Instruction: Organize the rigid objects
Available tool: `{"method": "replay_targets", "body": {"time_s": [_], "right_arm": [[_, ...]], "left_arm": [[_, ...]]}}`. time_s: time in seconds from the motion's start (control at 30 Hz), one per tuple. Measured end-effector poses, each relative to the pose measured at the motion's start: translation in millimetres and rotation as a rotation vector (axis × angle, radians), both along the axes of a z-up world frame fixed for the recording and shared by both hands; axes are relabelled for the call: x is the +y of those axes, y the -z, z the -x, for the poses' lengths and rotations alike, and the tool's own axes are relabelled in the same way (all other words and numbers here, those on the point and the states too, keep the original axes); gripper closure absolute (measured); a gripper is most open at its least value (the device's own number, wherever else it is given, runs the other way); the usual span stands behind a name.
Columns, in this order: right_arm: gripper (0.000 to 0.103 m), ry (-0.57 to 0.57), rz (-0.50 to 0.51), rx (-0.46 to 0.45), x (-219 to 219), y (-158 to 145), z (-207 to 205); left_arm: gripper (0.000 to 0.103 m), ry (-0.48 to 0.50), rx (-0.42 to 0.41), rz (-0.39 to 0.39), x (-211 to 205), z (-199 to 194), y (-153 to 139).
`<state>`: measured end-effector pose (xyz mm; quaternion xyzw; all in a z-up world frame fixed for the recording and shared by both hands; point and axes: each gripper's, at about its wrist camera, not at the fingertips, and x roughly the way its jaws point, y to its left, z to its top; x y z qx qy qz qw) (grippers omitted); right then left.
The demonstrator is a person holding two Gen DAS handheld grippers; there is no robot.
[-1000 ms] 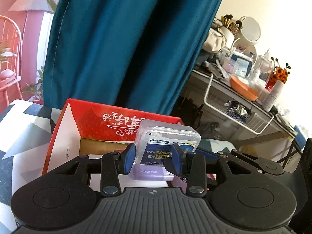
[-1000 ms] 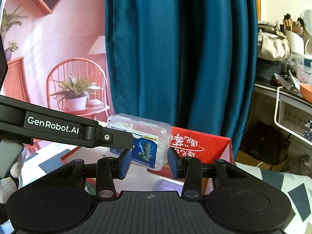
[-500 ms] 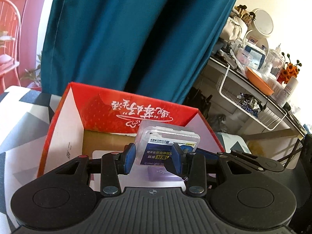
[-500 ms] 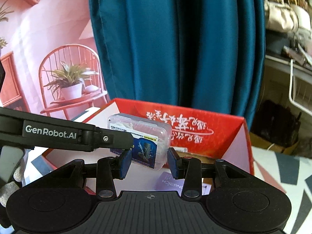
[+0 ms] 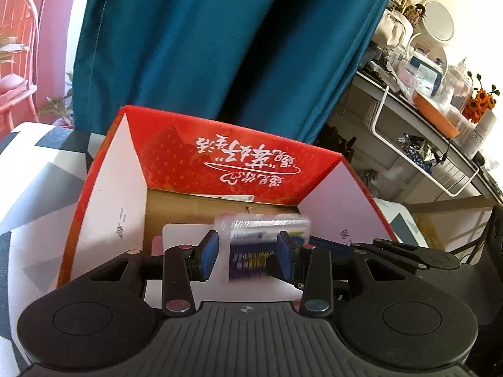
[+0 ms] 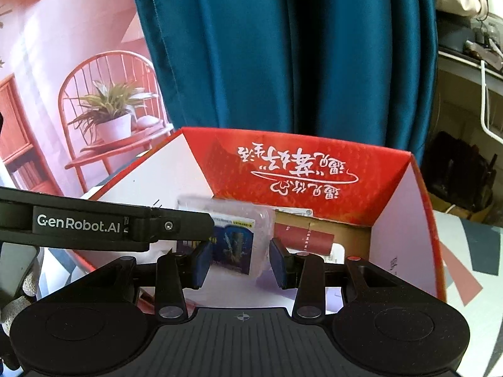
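A red cardboard box (image 5: 239, 157) with white inner flaps stands open on the patterned table; it also shows in the right wrist view (image 6: 314, 169). My left gripper (image 5: 248, 253) hangs over the box with its jaws spread, and a clear plastic case with a blue label (image 5: 261, 248) is blurred between the fingers, free of the left pad. My right gripper (image 6: 240, 262) is also over the box, jaws spread, with a second clear case with a blue label (image 6: 234, 238) blurred between them, touching neither pad.
Inside the box lie a white card (image 5: 179, 235) and a red packet (image 6: 301, 238). The left gripper's black arm (image 6: 94, 224) crosses the right wrist view. A teal curtain (image 5: 220, 47) hangs behind. A cluttered shelf (image 5: 440, 110) stands at right.
Both grippers have moved down and forward over the box. Both jaws have opened, and the two plastic cases have come loose and are dropping into the box.
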<state>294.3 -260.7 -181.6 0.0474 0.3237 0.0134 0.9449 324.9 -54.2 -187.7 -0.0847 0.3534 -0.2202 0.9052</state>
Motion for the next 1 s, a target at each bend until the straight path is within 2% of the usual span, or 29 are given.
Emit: {"method": "replay_targets", "body": {"time_s": [0.13, 0.23, 0.3, 0.33, 0.43, 0.47, 0.5, 0.6, 0.83, 1.0], "right_arm": [[0.066, 0.009, 0.041, 0.013, 5, 2, 1], [0.064, 0.020, 0.054, 0.008, 5, -2, 8], [0.063, 0.027, 0.066, -0.005, 5, -8, 14], [0.062, 0.023, 0.072, -0.007, 4, -12, 17], [0.040, 0.015, 0.109, -0.018, 7, -26, 28], [0.028, 0.009, 0.115, -0.025, 8, -32, 33], [0.017, 0.002, 0.119, -0.035, 9, -38, 39], [0.001, -0.008, 0.139, -0.070, 14, -57, 57], [0.000, -0.002, 0.168, -0.126, 35, -96, 97], [0.000, 0.021, 0.173, -0.196, 52, -125, 135]], "left_arm": [[0.061, -0.012, -0.032, -0.038, 2, 6, 0], [0.057, -0.016, -0.043, -0.052, 4, 13, -4], [0.049, -0.022, -0.056, -0.056, 6, 19, -11], [0.039, -0.032, -0.064, -0.054, 7, 23, -15], [0.012, -0.051, -0.104, -0.048, 12, 38, -29], [0.004, -0.061, -0.118, -0.054, 14, 43, -33], [0.001, -0.072, -0.133, -0.064, 15, 49, -39], [0.000, -0.107, -0.161, -0.100, 18, 63, -56], [0.000, -0.177, -0.220, -0.217, 23, 105, -95], [0.000, -0.205, -0.286, -0.205, 35, 144, -127]]}}
